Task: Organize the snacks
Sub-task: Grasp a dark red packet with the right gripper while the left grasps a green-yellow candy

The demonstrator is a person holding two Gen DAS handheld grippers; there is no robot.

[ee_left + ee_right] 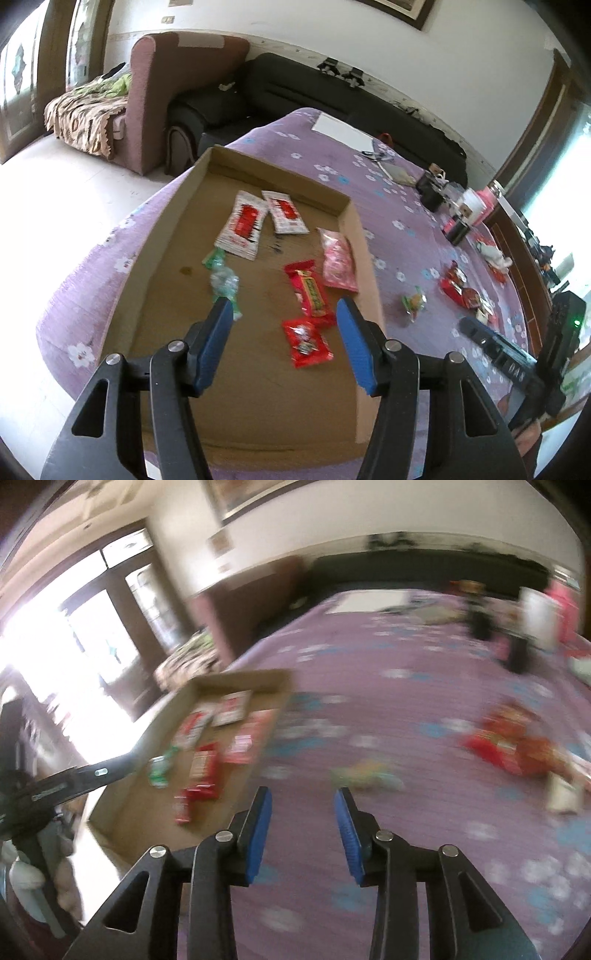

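Left wrist view: the left gripper (284, 306) hangs over the cardboard tray (177, 206), fingers spread wide and empty. Inside lie two white-and-red packets (245, 225), green candies (223, 282), red bars (308, 291) and a pink packet (338, 264). More red snacks (460, 290) sit on the purple tablecloth (399, 206) beside the tray.

Right wrist view, blurred: the right gripper (303, 795) hovers above the cloth, fingers apart, holding nothing; a small wrapped candy (364, 775) lies just ahead, the tray to its left.
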